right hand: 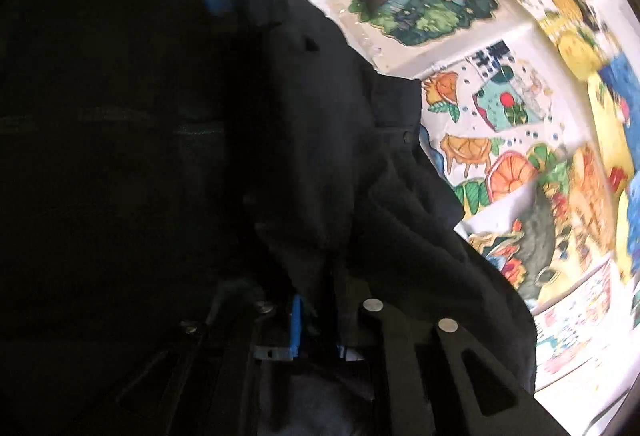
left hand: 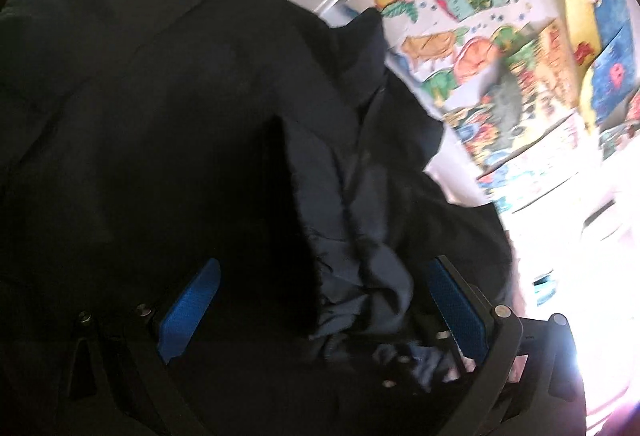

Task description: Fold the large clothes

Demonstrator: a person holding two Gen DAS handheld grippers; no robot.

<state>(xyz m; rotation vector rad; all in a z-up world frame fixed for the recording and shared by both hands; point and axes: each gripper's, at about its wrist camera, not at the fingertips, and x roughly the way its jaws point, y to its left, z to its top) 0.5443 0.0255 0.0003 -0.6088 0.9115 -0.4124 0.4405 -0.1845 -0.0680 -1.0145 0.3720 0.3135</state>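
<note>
Left gripper point(left hand: 320, 310): jaws spread wide, bunched fabric between pads, ungripped. Right gripper point(right hand: 316, 328): clenched on dark garment point(left hand: 168, 124) fold. Garment: heaped over cartoon-printed surface point(left hand: 492, 48); long axis and heading indiscernible.

Left gripper point(left hand: 320, 300): black angular frame, blue textured pads point(left hand: 188, 312), round silver screws. Right gripper point(right hand: 316, 324): black slotted arms, blue pads, silver screws lower centre.
</note>
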